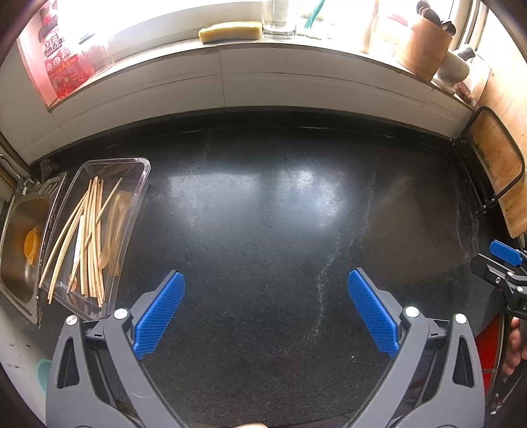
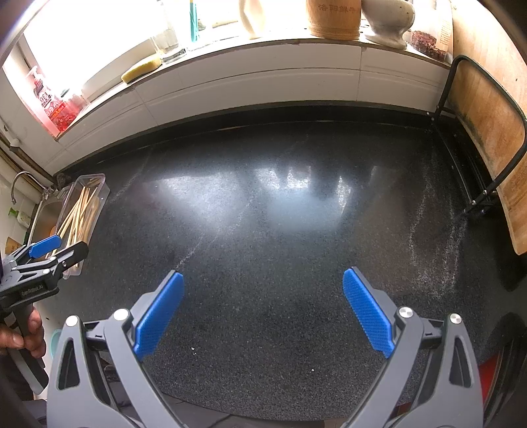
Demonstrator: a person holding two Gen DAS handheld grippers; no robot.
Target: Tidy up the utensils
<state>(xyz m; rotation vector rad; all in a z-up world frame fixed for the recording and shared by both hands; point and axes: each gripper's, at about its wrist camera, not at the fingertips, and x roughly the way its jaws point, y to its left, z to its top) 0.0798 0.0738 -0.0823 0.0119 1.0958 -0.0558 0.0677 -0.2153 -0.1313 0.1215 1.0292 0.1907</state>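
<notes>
Black speckled countertop [image 1: 263, 230]; tan chopsticks [image 1: 89, 237]; clear tray [image 1: 138, 184]

1. Black speckled countertop [image 1: 263, 230], with pale streaks and window glare on its surface.
2. Steel sink [image 1: 19, 237] at the counter's left end, holding an orange object [image 1: 33, 245], possibly a small cup.
3. Faucet [image 2: 19, 184] above the sink.
4. Yellow sponge [image 1: 230, 31] lying on the white windowsill [image 1: 263, 62].
5. Clear glass [image 1: 278, 19] just right of the sponge.
6. Red detergent bottle [image 1: 59, 62] at the sill's left end.
7. Wooden container [image 1: 423, 49] on the sill's right, beside a white mortar [image 1: 456, 67].
8. Wooden cutting board [image 2: 487, 125] standing upright in a black wire rack [image 2: 477, 197] at the right.
</notes>
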